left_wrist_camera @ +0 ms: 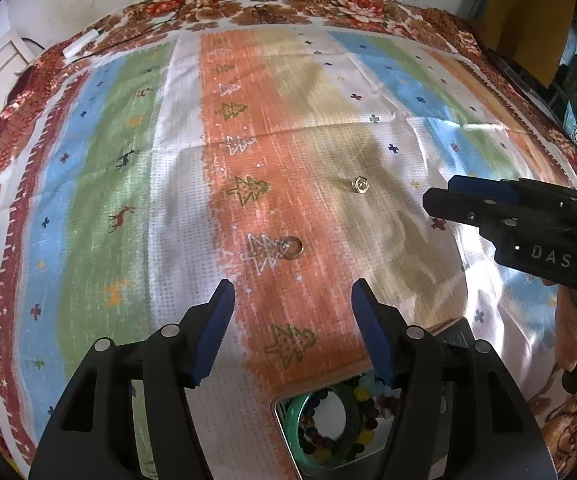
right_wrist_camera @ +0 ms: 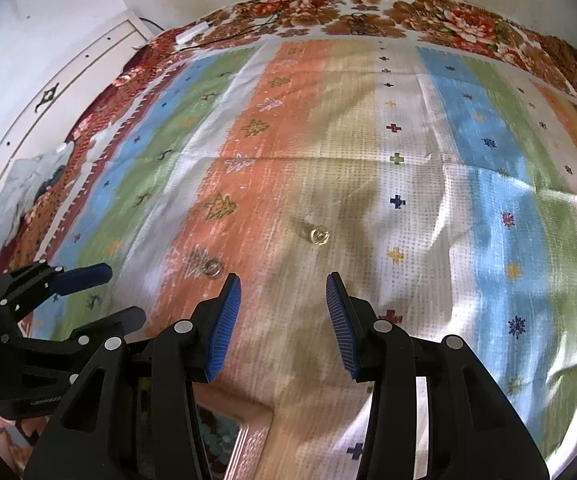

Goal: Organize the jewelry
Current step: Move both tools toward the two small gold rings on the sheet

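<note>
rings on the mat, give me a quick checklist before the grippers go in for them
1. Left gripper empty, jaws apart: ok.
2. Right gripper empty, jaws apart: ok.
3. Plain ring lies flat on the orange stripe, ahead of the left gripper's gap, nothing touching it: ok.
4. Gold ring lies on the beige stripe ahead of the right gripper, apart from the plain ring: ok.
5. Box open below the left gripper, with a green bangle and beads inside; free room for the rings: cannot tell.
6. Mat flat under the rings: ok near them, though creases show farther off.
</note>
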